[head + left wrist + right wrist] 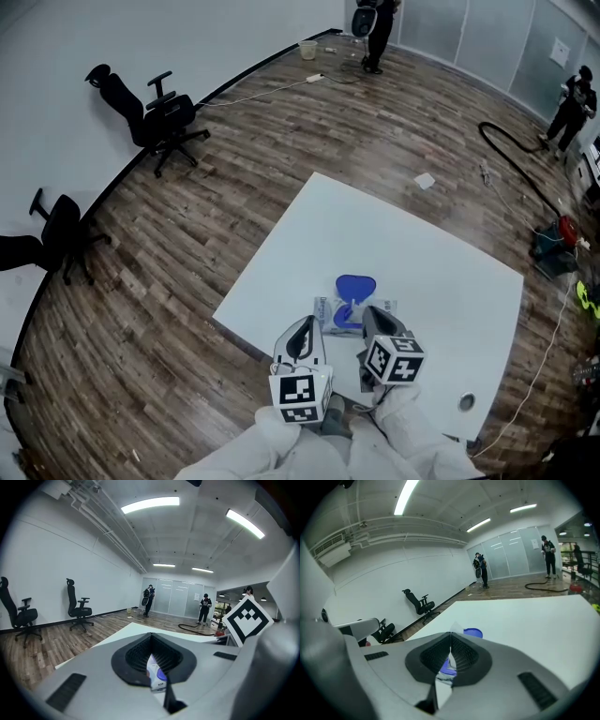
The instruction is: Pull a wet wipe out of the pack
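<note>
Pack [330, 309] lies flat on the white table [422, 253], near edge, between the two grippers. Blue lid [356, 284] is flipped open toward the far side. Right gripper [451, 634] is clenched on a wipe [456, 626]: a thin white sheet runs between its pads and pokes out past the tips, lid just beyond. Left gripper [151, 637] has its tips together, with the pack's left corner in between as far as I can tell. Office chairs [159, 117] stand far left on the wood floor [234, 187].
</note>
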{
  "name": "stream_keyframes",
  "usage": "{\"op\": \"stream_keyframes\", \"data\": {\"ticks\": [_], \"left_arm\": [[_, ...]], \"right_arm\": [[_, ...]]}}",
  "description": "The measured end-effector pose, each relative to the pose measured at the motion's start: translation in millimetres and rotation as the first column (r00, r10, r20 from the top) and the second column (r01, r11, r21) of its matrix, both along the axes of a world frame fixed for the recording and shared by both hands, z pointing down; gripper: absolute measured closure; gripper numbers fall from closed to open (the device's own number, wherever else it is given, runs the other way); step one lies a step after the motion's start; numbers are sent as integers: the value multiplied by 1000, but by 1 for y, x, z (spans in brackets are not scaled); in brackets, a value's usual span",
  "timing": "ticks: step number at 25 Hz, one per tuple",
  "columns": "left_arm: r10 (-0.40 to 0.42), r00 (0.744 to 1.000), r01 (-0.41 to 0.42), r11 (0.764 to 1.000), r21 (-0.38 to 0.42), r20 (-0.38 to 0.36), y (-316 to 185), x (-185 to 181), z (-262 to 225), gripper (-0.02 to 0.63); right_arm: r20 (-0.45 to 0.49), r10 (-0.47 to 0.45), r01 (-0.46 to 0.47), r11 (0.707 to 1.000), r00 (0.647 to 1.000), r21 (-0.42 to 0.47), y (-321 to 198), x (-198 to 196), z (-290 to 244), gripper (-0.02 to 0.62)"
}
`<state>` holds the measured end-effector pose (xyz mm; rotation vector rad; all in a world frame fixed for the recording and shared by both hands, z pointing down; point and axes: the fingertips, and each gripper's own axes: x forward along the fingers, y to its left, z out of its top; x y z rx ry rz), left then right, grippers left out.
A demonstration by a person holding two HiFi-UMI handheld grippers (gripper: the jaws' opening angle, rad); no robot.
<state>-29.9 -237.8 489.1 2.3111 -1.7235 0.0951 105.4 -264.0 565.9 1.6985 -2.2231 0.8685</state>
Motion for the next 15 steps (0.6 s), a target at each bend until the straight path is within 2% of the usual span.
{"op": "stream_keyframes", "data": {"ticks": [15], "left_arm": [[5, 1000, -5, 1000, 30, -2, 12, 7, -10, 609]], "right_arm": [[18, 4, -6, 997, 1000, 74, 4, 11, -35, 581]]}}
